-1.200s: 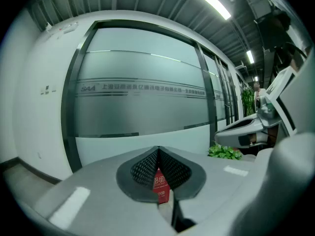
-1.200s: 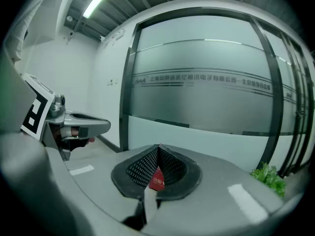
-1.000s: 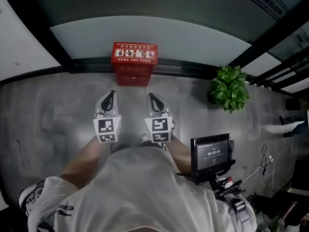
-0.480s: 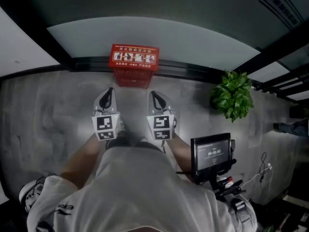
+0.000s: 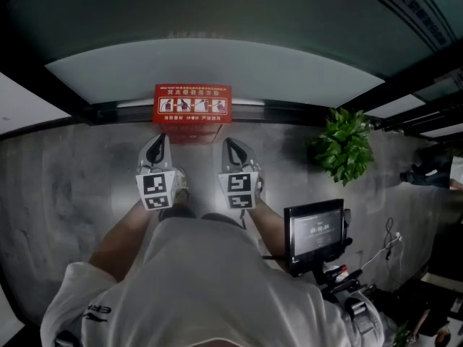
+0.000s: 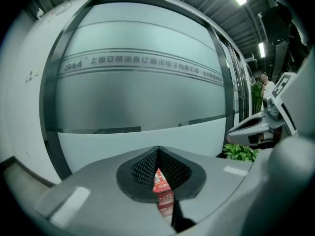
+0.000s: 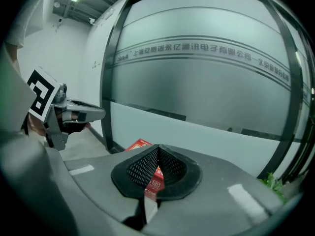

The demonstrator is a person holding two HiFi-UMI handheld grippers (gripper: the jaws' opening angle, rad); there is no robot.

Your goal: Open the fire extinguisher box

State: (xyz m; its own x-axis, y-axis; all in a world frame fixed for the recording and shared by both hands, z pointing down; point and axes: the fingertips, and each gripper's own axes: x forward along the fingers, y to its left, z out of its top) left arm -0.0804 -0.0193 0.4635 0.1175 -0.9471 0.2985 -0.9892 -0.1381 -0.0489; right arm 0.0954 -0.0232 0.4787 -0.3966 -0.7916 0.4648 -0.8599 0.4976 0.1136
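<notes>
The red fire extinguisher box (image 5: 192,107) stands on the floor against the foot of the frosted glass wall, with its lid down and white pictograms on top. My left gripper (image 5: 161,139) and right gripper (image 5: 229,144) are held side by side just short of the box, pointing at it. Both are shut with nothing in them. In the left gripper view the left gripper (image 6: 157,149) has its jaws closed, and a strip of the box (image 6: 162,182) shows below the tip. In the right gripper view the right gripper (image 7: 158,146) is likewise closed, with the box (image 7: 139,145) behind it.
A potted green plant (image 5: 342,147) stands to the right by the wall. A small screen on a rig (image 5: 315,232) sits at my right hip. Black frames (image 5: 108,111) divide the glass wall. A person (image 5: 428,173) is at the far right edge.
I have stepped closer to the box, which now looks wider and nearer to the gripper tips. Both grippers stay shut and side by side.
</notes>
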